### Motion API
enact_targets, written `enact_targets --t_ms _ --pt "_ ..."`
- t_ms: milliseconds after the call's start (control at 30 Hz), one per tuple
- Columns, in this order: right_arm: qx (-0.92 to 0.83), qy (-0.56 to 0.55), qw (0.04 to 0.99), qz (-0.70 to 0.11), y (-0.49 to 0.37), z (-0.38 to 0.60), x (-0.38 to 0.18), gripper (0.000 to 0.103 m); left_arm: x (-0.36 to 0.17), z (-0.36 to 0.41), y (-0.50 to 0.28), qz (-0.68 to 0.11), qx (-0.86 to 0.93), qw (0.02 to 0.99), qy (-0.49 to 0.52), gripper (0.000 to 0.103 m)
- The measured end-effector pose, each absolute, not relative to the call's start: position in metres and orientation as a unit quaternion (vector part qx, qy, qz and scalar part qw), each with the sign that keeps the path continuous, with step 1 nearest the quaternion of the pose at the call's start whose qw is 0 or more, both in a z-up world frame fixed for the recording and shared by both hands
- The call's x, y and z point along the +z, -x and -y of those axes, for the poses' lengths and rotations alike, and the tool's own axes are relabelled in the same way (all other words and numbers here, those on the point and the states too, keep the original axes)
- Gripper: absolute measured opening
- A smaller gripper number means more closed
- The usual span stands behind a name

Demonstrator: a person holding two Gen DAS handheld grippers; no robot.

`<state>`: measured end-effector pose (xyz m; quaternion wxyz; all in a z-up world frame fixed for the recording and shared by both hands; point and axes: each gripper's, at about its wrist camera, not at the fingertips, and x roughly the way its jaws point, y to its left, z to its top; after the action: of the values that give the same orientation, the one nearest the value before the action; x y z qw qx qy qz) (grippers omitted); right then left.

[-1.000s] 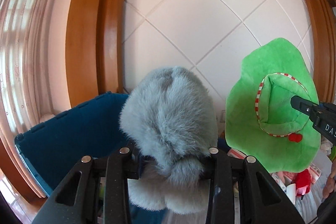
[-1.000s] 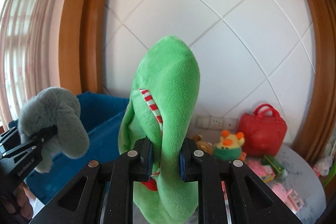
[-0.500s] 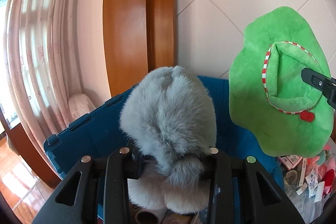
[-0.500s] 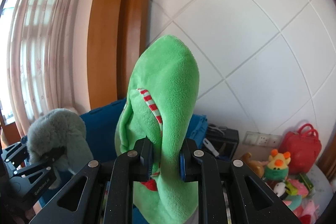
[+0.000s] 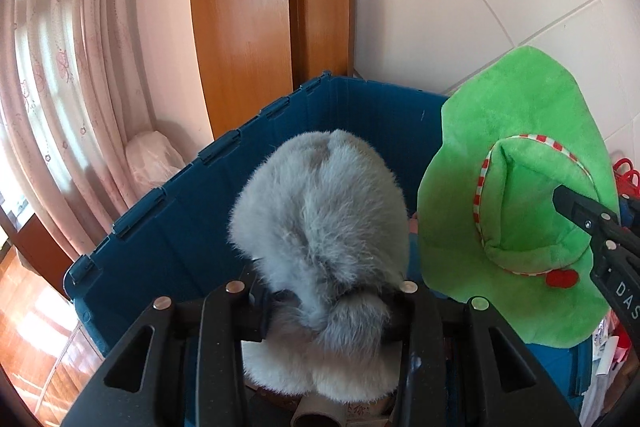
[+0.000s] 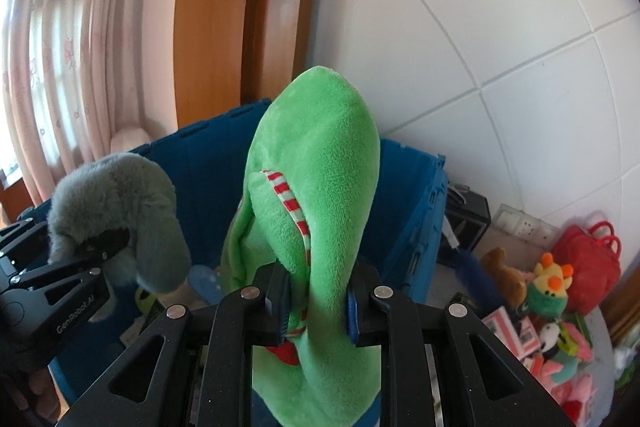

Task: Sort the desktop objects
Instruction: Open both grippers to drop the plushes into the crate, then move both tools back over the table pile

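Over the blue crate (image 5: pixel 224 203), as the left wrist camera sees it, the left gripper (image 5: pixel 326 301) pinches a grey furry plush (image 5: pixel 320 223) between its two fingers, the fur bulging above and below the pads; the plush hangs inside the crate's walls, above a cardboard tube (image 5: pixel 320 417) lying at the bottom; to the right the green plush hat (image 5: pixel 520 195), trimmed with a red-and-white striped band, hangs beside the grey plush, with a finger of the right gripper (image 5: pixel 592 227) laid against it; behind the crate stand a wooden door frame (image 5: pixel 248 19) and a pink curtain (image 5: pixel 60 67).

From the right wrist camera, the right gripper (image 6: pixel 316 303) has the green plush hat (image 6: pixel 320 163) between its pads; its jaws have just been opening, yet both pads touch the fabric; the hat hangs over the blue crate (image 6: pixel 416 203); at left the left gripper (image 6: pixel 96 251) clamps the grey furry plush (image 6: pixel 116 187); at right, small toys (image 6: pixel 548 291) and a red bag (image 6: pixel 588 263) crowd a table (image 6: pixel 600 323) below the white tiled wall (image 6: pixel 480 27).
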<state>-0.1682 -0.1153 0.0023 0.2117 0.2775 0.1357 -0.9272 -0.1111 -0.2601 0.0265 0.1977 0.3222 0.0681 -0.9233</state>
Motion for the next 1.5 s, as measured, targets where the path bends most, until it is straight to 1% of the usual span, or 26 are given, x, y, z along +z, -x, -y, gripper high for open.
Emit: enact_targets --t_ms 100,133,167,200,233,267,333,400,767,1033,1100,1300,1500 --pt "-0.923 -0.287 0.211 -0.144 0.168 0.119 -0.004 0.027 0.024 0.257 0.113 -0.058 -0.92 0.202 -0.33 0.04" --pt "-0.923 -0.288 0.21 -0.146 0.168 0.12 -0.005 0.034 0.024 0.258 0.112 -0.058 -0.92 0.204 -0.329 0.042" --pt "-0.923 -0.287 0.211 -0.146 0.167 0.121 -0.005 0.048 0.024 0.258 0.111 -0.058 -0.919 0.208 -0.328 0.043" --pt "-0.923 -0.285 0.212 -0.147 0.165 0.12 -0.006 0.058 0.025 0.261 0.111 -0.057 -0.919 0.212 -0.327 0.045" --pt "-0.924 -0.283 0.209 -0.149 0.164 0.121 -0.006 0.08 0.026 0.261 0.109 -0.056 -0.919 0.215 -0.325 0.052" --pt "-0.925 -0.28 0.207 -0.151 0.162 0.12 -0.005 0.094 0.027 0.261 0.107 -0.055 -0.92 0.219 -0.321 0.06" --pt "-0.929 -0.268 0.205 -0.153 0.156 0.119 -0.002 0.096 0.027 0.262 0.101 -0.051 -0.922 0.227 -0.311 0.068" --pt "-0.931 -0.263 0.2 -0.153 0.153 0.117 -0.001 0.103 0.027 0.26 0.094 -0.051 -0.923 0.231 -0.303 0.071" --pt "-0.944 -0.219 0.193 -0.152 0.108 0.093 0.011 0.103 0.028 0.258 0.057 -0.073 -0.933 0.227 -0.271 0.071" --pt "-0.955 -0.187 0.172 -0.151 0.076 0.052 0.016 0.103 0.038 0.216 0.034 -0.074 -0.947 0.204 -0.236 0.071" --pt "-0.959 -0.181 0.162 -0.144 0.07 0.036 0.017 0.103 0.044 0.201 0.03 -0.068 -0.951 0.202 -0.225 0.071" --pt "-0.97 -0.175 0.129 -0.11 0.058 -0.031 0.018 0.103 0.061 0.147 0.023 -0.061 -0.966 0.158 -0.195 0.071" --pt "-0.977 -0.192 0.064 -0.066 0.057 -0.133 0.01 0.103 0.072 0.08 0.03 -0.049 -0.977 0.107 -0.178 0.071"
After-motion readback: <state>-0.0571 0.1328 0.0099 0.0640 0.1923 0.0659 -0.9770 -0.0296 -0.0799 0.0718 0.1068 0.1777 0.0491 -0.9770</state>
